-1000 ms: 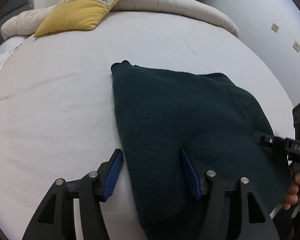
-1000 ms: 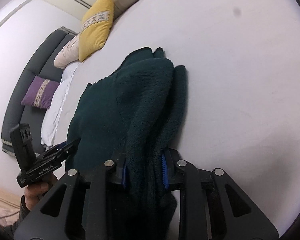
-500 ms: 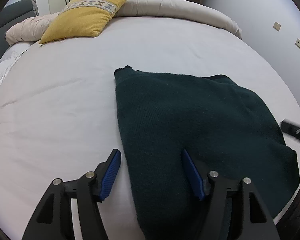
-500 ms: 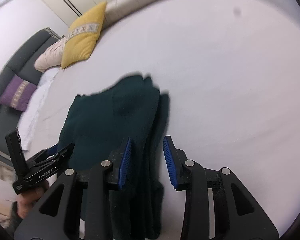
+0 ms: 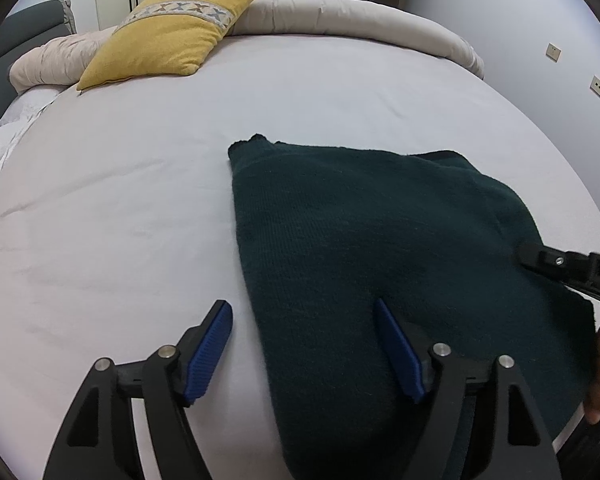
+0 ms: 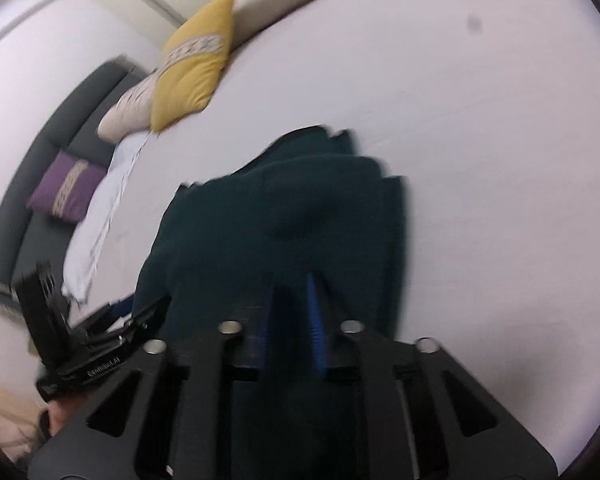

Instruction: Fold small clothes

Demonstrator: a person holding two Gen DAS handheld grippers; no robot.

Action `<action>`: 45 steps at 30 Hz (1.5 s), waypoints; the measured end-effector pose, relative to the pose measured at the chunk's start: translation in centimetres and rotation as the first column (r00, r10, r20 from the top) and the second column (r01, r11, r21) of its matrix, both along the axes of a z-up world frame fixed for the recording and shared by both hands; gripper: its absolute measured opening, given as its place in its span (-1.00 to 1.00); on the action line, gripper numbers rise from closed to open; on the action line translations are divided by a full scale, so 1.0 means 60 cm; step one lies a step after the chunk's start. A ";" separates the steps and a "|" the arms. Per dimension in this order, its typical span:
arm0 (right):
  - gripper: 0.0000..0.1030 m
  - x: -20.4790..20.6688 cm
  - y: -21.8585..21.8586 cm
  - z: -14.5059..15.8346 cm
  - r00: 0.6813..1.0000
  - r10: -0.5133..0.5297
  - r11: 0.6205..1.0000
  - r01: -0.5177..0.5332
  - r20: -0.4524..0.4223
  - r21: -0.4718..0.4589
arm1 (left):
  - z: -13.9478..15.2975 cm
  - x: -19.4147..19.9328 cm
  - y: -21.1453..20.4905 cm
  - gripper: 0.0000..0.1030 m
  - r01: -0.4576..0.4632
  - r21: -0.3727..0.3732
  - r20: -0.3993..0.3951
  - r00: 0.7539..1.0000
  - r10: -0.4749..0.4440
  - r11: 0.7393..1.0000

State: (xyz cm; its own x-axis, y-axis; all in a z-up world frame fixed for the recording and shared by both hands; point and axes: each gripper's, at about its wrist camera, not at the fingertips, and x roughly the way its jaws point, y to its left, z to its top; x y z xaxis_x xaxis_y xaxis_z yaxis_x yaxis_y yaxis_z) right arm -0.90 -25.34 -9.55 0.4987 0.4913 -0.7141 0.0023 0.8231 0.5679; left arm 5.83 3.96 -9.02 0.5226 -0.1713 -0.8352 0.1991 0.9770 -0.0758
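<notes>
A dark green knitted garment [image 5: 360, 240] lies folded on the white bed sheet [image 5: 120, 200]. My left gripper [image 5: 304, 344] is open and straddles the garment's near left edge, one finger on the sheet and one over the cloth. My right gripper [image 6: 290, 316] sits over the garment [image 6: 300, 200] with its blue pads close together on a fold of it; the view is blurred. The right gripper also shows at the right edge of the left wrist view [image 5: 556, 264], resting on the garment's right side.
A yellow pillow [image 5: 172, 36] and a long beige bolster [image 5: 360, 28] lie at the far edge of the bed. A dark sofa with a purple cushion [image 6: 66, 186] stands beyond the bed. The bed edge is near on the right.
My right gripper let go of the garment's fold half a second ago, then narrowed again and swung back onto the cloth. The left gripper stayed open and hardly moved.
</notes>
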 end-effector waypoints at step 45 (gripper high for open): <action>1.00 -0.351 0.037 0.375 0.716 -0.067 0.825 0.432 0.695 -0.365 | 0.283 -0.278 0.020 1.00 -0.155 -0.006 0.594 0.794 0.128 0.988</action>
